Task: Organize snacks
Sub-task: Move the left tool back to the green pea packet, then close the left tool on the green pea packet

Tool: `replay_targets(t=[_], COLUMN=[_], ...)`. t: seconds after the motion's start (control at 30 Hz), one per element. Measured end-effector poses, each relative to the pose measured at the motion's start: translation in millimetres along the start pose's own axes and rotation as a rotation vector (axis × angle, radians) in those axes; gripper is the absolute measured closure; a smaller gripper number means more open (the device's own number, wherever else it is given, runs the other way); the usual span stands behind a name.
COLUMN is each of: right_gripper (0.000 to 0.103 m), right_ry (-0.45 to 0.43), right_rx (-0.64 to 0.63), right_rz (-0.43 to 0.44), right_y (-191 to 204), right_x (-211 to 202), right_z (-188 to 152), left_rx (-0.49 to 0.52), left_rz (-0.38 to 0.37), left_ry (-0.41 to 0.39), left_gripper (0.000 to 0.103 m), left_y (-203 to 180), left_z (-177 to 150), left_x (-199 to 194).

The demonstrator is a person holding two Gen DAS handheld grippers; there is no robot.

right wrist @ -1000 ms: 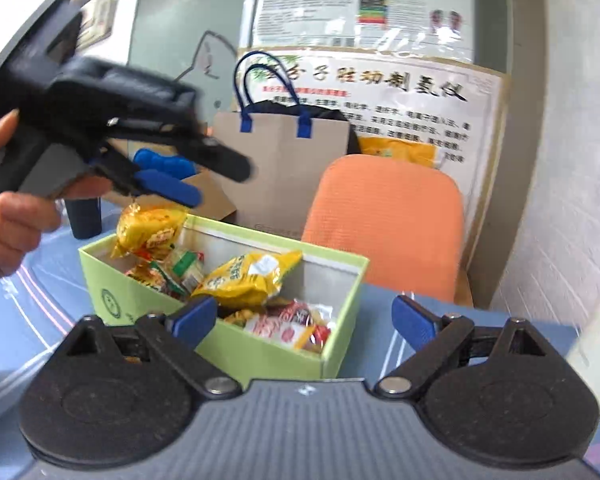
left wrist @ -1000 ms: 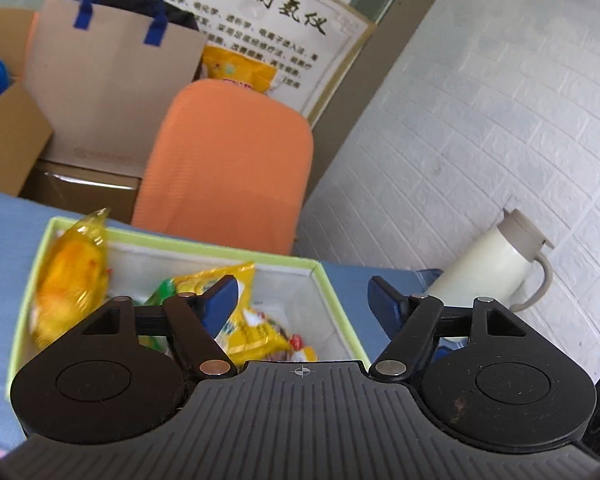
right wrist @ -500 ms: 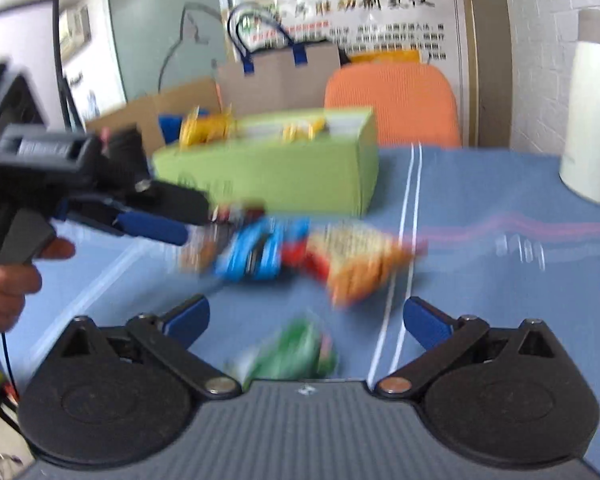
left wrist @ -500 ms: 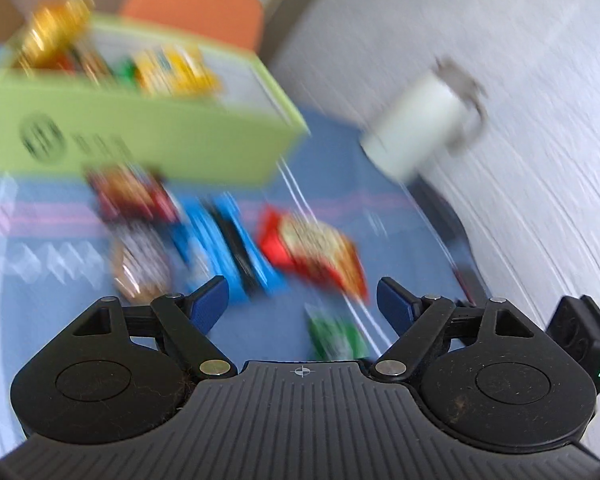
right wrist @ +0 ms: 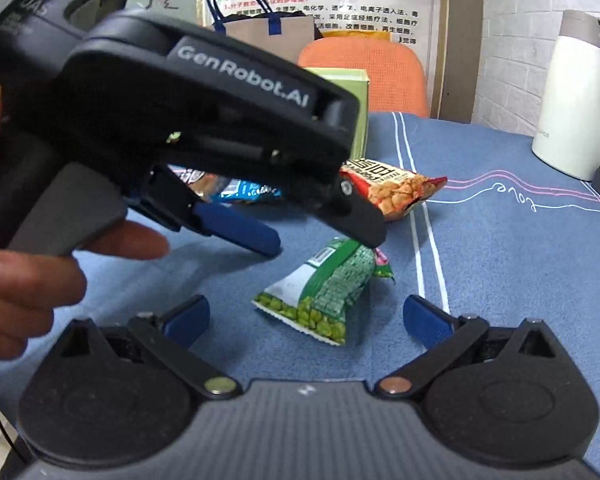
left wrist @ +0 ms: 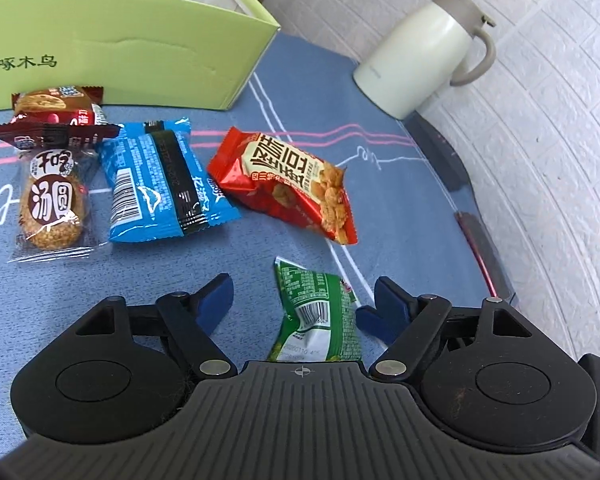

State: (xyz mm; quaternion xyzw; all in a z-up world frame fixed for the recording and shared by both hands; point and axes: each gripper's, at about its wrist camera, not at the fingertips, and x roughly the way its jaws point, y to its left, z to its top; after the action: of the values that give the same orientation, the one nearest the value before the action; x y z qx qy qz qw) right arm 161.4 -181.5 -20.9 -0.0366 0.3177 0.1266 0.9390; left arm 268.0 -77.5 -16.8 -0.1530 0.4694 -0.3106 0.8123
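Blue fingertips (left wrist: 216, 300) spread wide on our left gripper (left wrist: 300, 300), and between them sits the green pea packet (left wrist: 320, 320), lying on the blue tablecloth (left wrist: 400, 184) with nothing clamped on it. From the right wrist we see that same left gripper (right wrist: 320, 236) from the side, tilted down, one finger tip just at the top edge of the green pea packet (right wrist: 332, 284); whether it touches, we cannot tell. Our right gripper (right wrist: 306, 316) hangs just short of the packet, its blue fingers (right wrist: 188, 318) also wide apart and holding nothing. A hand (right wrist: 28, 276) grips the left tool's handle at the left edge.

A little farther along the cloth we have the red snack bag (left wrist: 288, 184), and to its left the blue wrapper (left wrist: 160, 184) and a clear-wrapped sesame cake (left wrist: 52, 200), with a brown biscuit pack (left wrist: 56, 116) overlapping the cake's far end. Behind them stands the green box (left wrist: 120, 56), more packets showing inside. Toward the far right corner of the table sits a cream thermos jug (left wrist: 424, 52), against the white brick wall. Beyond the table, an orange chair (right wrist: 364, 72).
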Motion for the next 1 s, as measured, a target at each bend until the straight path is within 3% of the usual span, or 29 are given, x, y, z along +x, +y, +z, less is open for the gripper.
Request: replay_targets(t=[0.1,0.23,0.3,0.37,0.5,0.53,0.57,0.63,0.7,0.87,1.0], right_gripper=[0.001,0.001,0.001,0.002,0.006,0.029,0.039,0.044,0.045,0.046,0.042], right_ry=[-0.004,-0.067,-0.058,-0.048,-0.045,-0.038,-0.042,-0.030,-0.024,-0.036,-0.104], right_rx=[0.031,0.022,0.042,0.041,0.040,0.038,0.030,0.016,0.034,-0.012,-0.081], right_rz=[0.029,-0.013,0.018,0.025,0.012,0.003,0.005,-0.016,-0.001,0.020,0.058], right_y=[-6.1,-2.8,-4.3,-5.1,-11.3,-12.3,-13.0,-13.0,-16.4,-0.1,15.8], right_x=[-6.0,-20.2,-18.9,-16.1,-10.2,-6.8,-4.2,-2.5,-2.6,-15.4,-23.0], right_z=[3.3,-0.8,-1.4,-0.7,2.2,2.9,3.2,6.7,8.0,17.6,41.4], left_rx=[0.013,0.069,0.102,0.119,0.135,0.135,0.128,0.125,0.117,0.072,0.054], left_rz=[0.017,-0.025,-0.023,-0.002,0.002,-0.006,-0.008,-0.018,-0.054,-0.095,-0.082], left_ry=[-0.009,-0.024,-0.021,-0.006,0.007,0.016,0.032,0.036,0.042,0.012,-0.070], left_gripper=[0.035,0.037,0.037,0.045,0.049,0.052,0.055,0.058,0.083,0.086,0.086], left_y=[-2.4,-11.1,-15.1,-17.1,-16.6,-15.7,-14.1,-11.0,-8.6,-3.8,-3.2], left_z=[0.7,1.2,-1.9,-2.8,-4.3,-3.9,-3.9,-5.2,-7.7,-12.5,-1.3], left_x=[-3.8,-12.2,-13.1,-9.3,-6.4,-3.3,1.0,5.4,3.9,-15.9,-46.9])
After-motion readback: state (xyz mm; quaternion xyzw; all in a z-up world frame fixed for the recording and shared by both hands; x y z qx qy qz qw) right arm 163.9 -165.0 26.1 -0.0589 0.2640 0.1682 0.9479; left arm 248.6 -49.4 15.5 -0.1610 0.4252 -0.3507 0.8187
